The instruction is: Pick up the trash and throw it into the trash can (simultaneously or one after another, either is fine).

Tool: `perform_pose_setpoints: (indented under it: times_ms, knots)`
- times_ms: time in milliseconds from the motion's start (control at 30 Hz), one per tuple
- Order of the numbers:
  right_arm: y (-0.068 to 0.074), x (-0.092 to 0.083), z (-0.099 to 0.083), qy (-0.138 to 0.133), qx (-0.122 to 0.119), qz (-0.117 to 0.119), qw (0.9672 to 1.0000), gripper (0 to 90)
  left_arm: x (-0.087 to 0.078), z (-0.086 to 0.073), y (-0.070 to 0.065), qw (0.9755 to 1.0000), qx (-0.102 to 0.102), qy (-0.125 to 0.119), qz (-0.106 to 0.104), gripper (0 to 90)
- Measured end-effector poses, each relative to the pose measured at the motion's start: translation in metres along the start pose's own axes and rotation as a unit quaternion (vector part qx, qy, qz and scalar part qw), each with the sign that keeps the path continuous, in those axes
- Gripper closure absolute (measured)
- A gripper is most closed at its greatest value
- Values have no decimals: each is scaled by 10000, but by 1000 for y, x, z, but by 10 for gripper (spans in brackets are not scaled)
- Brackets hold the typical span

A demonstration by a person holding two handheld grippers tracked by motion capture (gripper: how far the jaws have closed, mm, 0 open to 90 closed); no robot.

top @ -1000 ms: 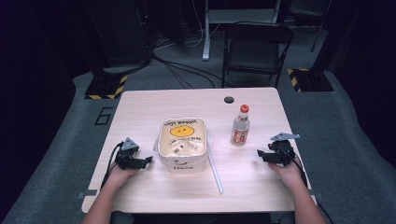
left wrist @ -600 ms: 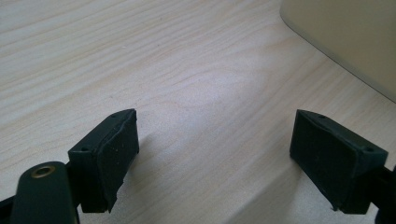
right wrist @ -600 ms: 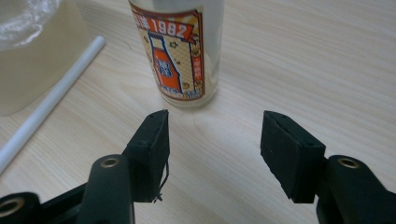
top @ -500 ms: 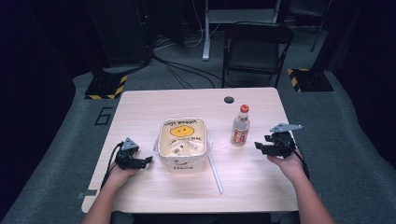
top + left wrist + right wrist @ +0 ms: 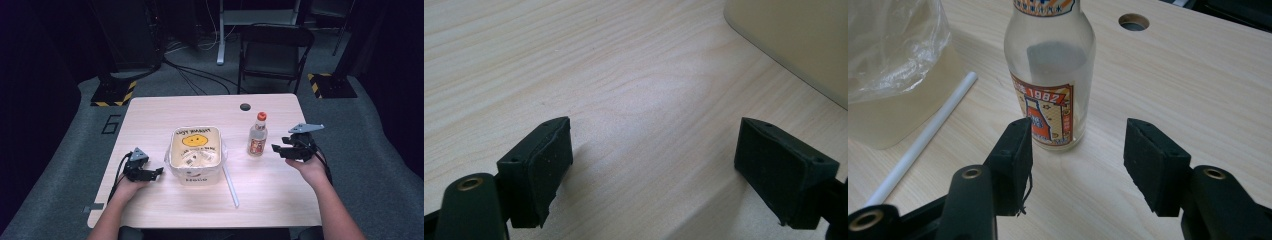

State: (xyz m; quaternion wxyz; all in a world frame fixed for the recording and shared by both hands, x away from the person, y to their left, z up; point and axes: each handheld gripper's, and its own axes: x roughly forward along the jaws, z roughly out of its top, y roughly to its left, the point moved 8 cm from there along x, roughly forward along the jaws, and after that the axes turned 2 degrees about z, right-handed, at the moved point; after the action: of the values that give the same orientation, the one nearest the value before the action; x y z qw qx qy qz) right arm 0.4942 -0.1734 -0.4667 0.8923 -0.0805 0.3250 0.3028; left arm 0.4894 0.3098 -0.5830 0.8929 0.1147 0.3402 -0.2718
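A clear glass bottle (image 5: 257, 137) with a red cap and an orange label stands upright right of the table's middle. In the right gripper view the bottle (image 5: 1050, 65) is just ahead of my right gripper (image 5: 1078, 150), whose jaws have just been closing a little and hold nothing. That right gripper (image 5: 275, 148) hovers open above the table, a short way right of the bottle and pointing at it. A cream square container (image 5: 196, 150) with a smiley lid and plastic wrap sits in the middle. My left gripper (image 5: 158, 172) rests open at its left, and its jaws (image 5: 654, 160) frame bare wood.
A white straw (image 5: 230, 185) lies on the table in front of the container, also seen as the straw (image 5: 923, 140) left of the bottle. A cable hole (image 5: 245, 106) is near the far edge. A black chair (image 5: 275, 50) stands beyond the table (image 5: 150, 115).
My right gripper has lifted off the table and edged slightly toward the bottle, its jaws a bit narrower. The left gripper, bottle, container and straw have not moved.
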Motion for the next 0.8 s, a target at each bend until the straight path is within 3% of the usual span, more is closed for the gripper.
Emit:
perform_pose_setpoints:
  times_ms: [800]
  knots:
    - [2, -12, 35, -174, -117, 21, 9998, 456, 0, 0, 0, 10000, -20, 10, -5, 154]
